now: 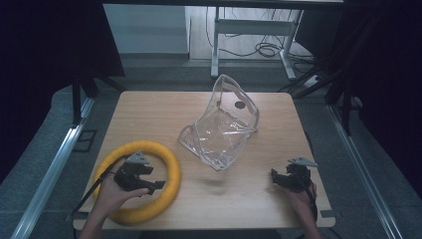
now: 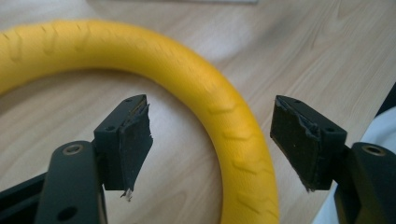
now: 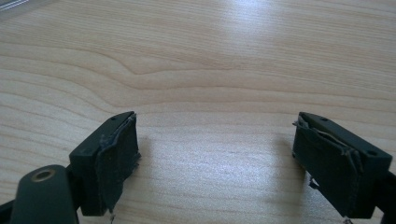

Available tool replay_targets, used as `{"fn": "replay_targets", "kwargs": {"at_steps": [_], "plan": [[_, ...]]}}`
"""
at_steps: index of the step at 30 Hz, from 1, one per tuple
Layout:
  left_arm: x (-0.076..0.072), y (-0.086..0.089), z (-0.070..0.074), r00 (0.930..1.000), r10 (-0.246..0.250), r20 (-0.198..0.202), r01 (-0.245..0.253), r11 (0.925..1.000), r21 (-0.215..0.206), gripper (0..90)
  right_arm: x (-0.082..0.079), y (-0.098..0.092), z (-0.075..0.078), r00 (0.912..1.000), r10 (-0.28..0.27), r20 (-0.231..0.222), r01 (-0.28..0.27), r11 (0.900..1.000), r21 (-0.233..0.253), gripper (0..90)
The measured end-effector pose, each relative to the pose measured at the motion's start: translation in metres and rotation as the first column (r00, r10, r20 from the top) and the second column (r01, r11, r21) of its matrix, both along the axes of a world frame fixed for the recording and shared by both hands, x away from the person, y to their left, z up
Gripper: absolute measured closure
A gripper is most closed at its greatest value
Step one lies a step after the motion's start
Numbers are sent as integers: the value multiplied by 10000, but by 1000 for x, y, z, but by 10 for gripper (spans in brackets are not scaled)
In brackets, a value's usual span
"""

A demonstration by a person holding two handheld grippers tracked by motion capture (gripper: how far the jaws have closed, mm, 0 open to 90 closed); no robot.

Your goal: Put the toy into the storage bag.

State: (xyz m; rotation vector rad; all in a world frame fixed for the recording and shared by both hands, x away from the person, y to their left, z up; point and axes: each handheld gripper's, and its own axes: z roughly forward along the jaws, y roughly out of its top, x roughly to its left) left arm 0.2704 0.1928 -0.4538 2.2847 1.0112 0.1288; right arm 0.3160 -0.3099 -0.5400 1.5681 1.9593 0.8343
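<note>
High view first: a thick yellow foam ring [image 1: 142, 181] lies flat at the near left of the pale wooden table [image 1: 149, 107], and a clear plastic zip pouch [image 1: 221, 127] stands crumpled and gaping just beyond the ring, toward the table's middle. The left gripper [image 1: 152, 185] hangs over the ring's hole, its hand [image 1: 112, 194] coming up from the near edge with the wrist turned inward; the right gripper [image 1: 275, 177] sits low on the far side of the pouch from the ring, near the front edge, pointing back toward it. Left gripper view: the jaws stand wide, straddling the ring's [image 2: 224, 121] near arc, with neither pad [image 2: 135, 144] touching it. This reads as the reach before the grasp; the next move calls for lowering so the arc sits between the pads, then closing squarely across the foam. Right gripper view: the jaws gape wide over bare wood [image 3: 201, 70], holding nothing, well apart from the ring.
</note>
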Motion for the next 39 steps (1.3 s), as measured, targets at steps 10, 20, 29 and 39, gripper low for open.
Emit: {"fn": "replay_targets", "kwargs": {"at_steps": [10, 20, 29, 39], "plan": [[-4, -23, -23, 9939, -614, -913, 709, 9920, 1046, 279, 0, 0, 0, 10000, -6, 1, 6, 10000, -1, 144], [-6, -39, -45, 9817, -725, -1764, 1068, 9752, 1941, 283, 0, 0, 0, 10000, 1, 1, -1, 10000, -15, 144], [-7, -45, -52, 9804, -230, -1958, 682, 9714, 2275, 420, 0, 0, 0, 10000, -1, 0, 1, 10000, -16, 144], [-7, -45, -52, 9795, -147, -2007, 582, 9754, 2127, 472, 0, 0, 0, 10000, -9, 5, 9, 10000, -11, 144]]}}
